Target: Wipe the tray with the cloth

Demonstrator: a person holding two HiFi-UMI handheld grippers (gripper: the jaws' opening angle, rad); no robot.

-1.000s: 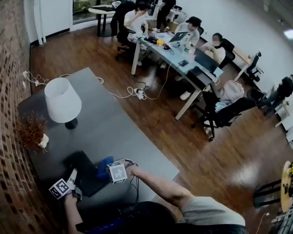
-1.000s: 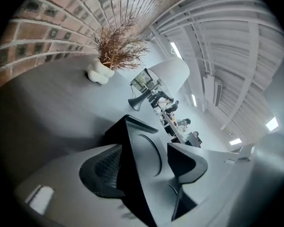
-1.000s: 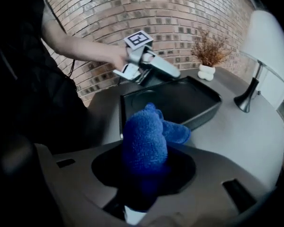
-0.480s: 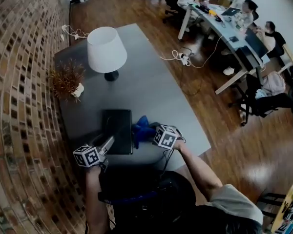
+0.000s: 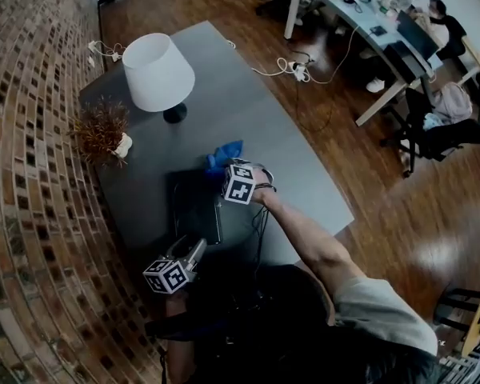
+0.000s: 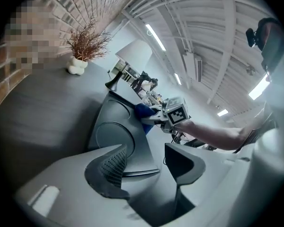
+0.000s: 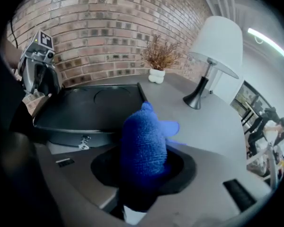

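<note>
The dark tray (image 5: 194, 208) lies on the grey table, lengthwise away from me. My right gripper (image 5: 227, 170) is shut on the blue cloth (image 5: 224, 155) at the tray's far right corner. In the right gripper view the cloth (image 7: 145, 145) bulges up between the jaws, with the tray (image 7: 92, 109) to its left. My left gripper (image 5: 194, 251) is at the tray's near edge. Its jaws have just been closing and stand apart. That near edge (image 6: 141, 173) lies across the gap, with no pad seen pressing on it. The right gripper (image 6: 162, 118) and cloth (image 6: 144, 113) show beyond.
A white lamp (image 5: 157, 72) and a dried plant in a white pot (image 5: 102, 133) stand beyond the tray, by the brick wall (image 5: 24, 174). The table's right edge (image 5: 336, 214) drops to wooden floor. People sit at desks (image 5: 368, 14) further off.
The right gripper has carried the cloth from beside the tray's middle to its far right corner. The left gripper has slid right along the tray's near edge. The head camera has tilted down.
</note>
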